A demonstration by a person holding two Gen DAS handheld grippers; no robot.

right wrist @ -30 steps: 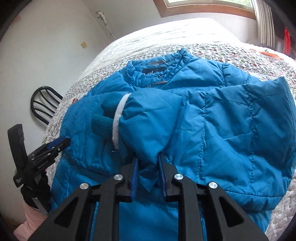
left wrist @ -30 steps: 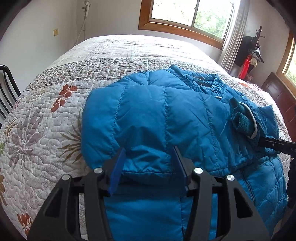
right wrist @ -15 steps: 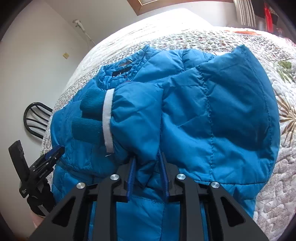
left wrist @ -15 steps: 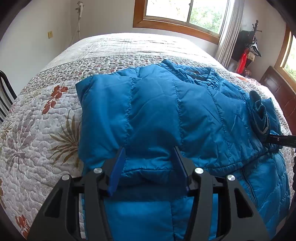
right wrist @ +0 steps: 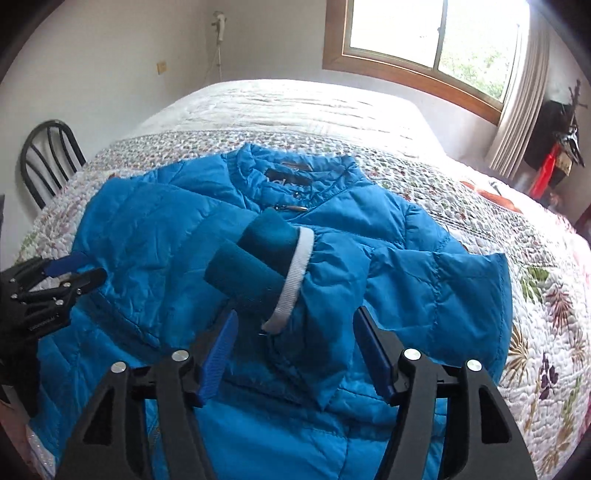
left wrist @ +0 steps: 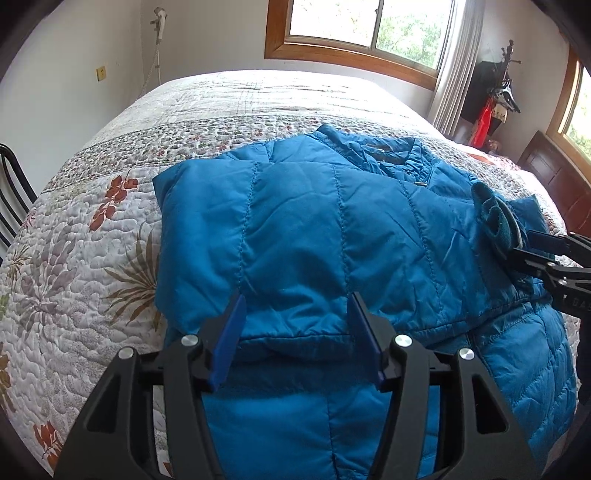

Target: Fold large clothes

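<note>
A blue quilted puffer jacket [left wrist: 332,236] lies on the bed, collar toward the far side, both sleeves folded across the front. My left gripper [left wrist: 297,332] is open, its fingers astride the edge of the folded left sleeve. My right gripper [right wrist: 295,343] is open over the right sleeve, whose teal knit cuff [right wrist: 258,258] with a white band rests just ahead of the fingers. The jacket [right wrist: 388,258] fills the right wrist view. Each gripper shows in the other's view: the right one [left wrist: 546,258] at the right edge, the left one [right wrist: 55,280] at the left edge.
The bed has a white floral quilt [left wrist: 74,258]. A black chair [right wrist: 48,155] stands by the bed's left side. A window [left wrist: 369,26] and curtain are behind the bed; a dark headboard [left wrist: 554,177] and a coat stand [right wrist: 561,140] are at the right.
My right gripper opened and let go of the right sleeve, which now rests across the jacket front. My left gripper stayed open and shifted slightly.
</note>
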